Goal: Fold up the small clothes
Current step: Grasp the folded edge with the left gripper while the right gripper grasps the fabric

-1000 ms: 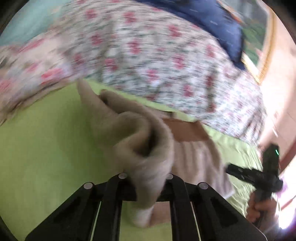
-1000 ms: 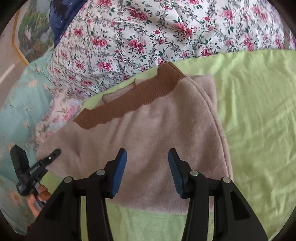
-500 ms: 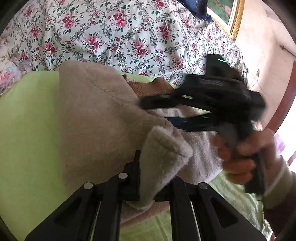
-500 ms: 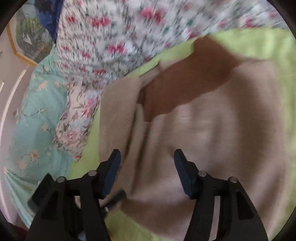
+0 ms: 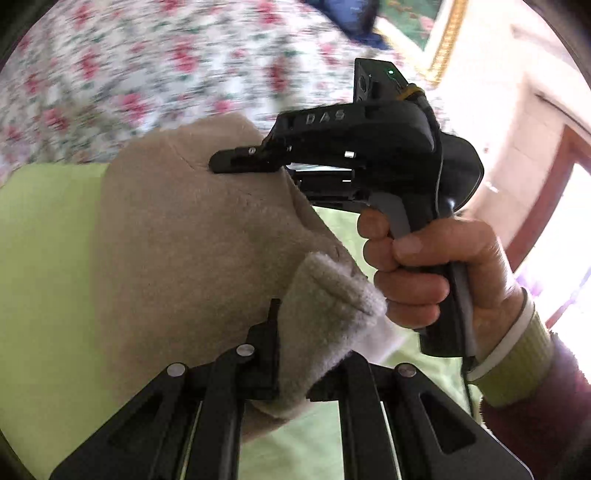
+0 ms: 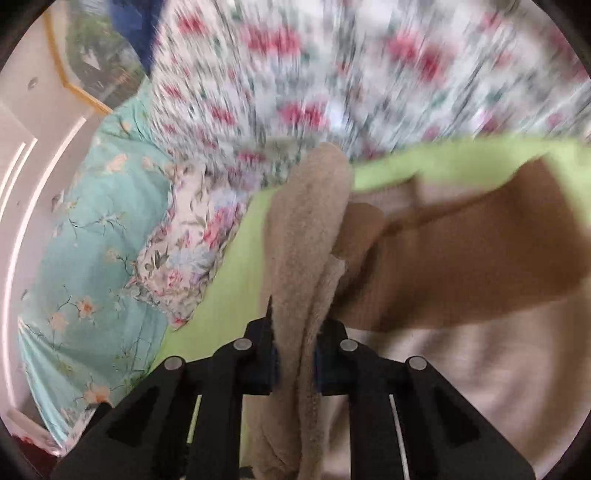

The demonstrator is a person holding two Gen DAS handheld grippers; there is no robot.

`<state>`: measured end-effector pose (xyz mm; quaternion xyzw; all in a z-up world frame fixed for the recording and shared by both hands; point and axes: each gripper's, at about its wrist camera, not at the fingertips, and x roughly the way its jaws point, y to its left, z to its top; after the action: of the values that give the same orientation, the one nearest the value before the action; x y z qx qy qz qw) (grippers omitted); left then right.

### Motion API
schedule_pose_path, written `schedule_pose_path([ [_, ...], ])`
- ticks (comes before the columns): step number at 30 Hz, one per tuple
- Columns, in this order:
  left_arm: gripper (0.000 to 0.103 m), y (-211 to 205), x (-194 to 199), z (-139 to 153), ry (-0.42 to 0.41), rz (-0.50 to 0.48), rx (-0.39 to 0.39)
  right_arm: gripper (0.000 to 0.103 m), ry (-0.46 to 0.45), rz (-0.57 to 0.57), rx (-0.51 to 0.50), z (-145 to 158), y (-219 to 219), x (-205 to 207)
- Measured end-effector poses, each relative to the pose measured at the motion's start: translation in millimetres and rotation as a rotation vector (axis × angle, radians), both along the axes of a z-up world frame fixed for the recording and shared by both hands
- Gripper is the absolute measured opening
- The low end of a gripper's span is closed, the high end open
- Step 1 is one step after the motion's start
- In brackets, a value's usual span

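A small beige fleece garment (image 5: 177, 236) with a brown ribbed band (image 6: 461, 258) lies on a lime green sheet (image 5: 40, 258). My left gripper (image 5: 295, 354) is shut on a bunched fold of the garment at its near edge. My right gripper (image 6: 295, 354) is shut on a raised beige fold (image 6: 306, 240) at the garment's left edge. In the left wrist view the right gripper (image 5: 243, 160) reaches in from the right, held by a hand, its fingers at the garment's far edge.
A floral quilt (image 5: 147, 66) lies behind the green sheet. A teal floral pillow (image 6: 92, 240) sits left in the right wrist view. A framed picture (image 5: 424, 26) and a doorway (image 5: 554, 184) are at the far right.
My right gripper, open above the garment earlier, has moved left and closed on a beige fold. My left gripper kept its hold and carried its fold over toward the right gripper.
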<state>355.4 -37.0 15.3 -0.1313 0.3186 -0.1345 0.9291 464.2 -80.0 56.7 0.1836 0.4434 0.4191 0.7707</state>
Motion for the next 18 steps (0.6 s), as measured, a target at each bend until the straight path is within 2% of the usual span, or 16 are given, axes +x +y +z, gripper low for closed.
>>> schedule_pose_path([
  [3,0.008,-35.1,15.0,-1.8,0.005,-0.062,-0.014,0.016,-0.074,-0.075,-0.101,6.9,-46.2,-3.7],
  [8,0.008,-78.6,41.8,-32.2,0.091,-0.135,-0.025,0.016,-0.040,-0.189,-0.215,-26.5,-101.5,3.6],
  [12,0.009,-90.8,52.3,-55.4,0.149,-0.129,0.017,0.017,-0.024,-0.223,-0.235,-55.2,-118.8,8.7],
  [15,0.012,-83.2,46.2,-59.0,0.165,-0.130,-0.005,0.022,-0.025,-0.225,-0.221,-59.7,-119.0,7.8],
  [16,0.013,-79.7,43.3,-57.4,0.172,-0.134,-0.013,0.027,-0.032,-0.229,-0.221,-58.4,-120.0,6.5],
  [18,0.023,-72.3,29.9,-52.6,0.187,-0.146,-0.031,0.032,-0.035,-0.235,-0.206,-54.4,-121.3,3.1],
])
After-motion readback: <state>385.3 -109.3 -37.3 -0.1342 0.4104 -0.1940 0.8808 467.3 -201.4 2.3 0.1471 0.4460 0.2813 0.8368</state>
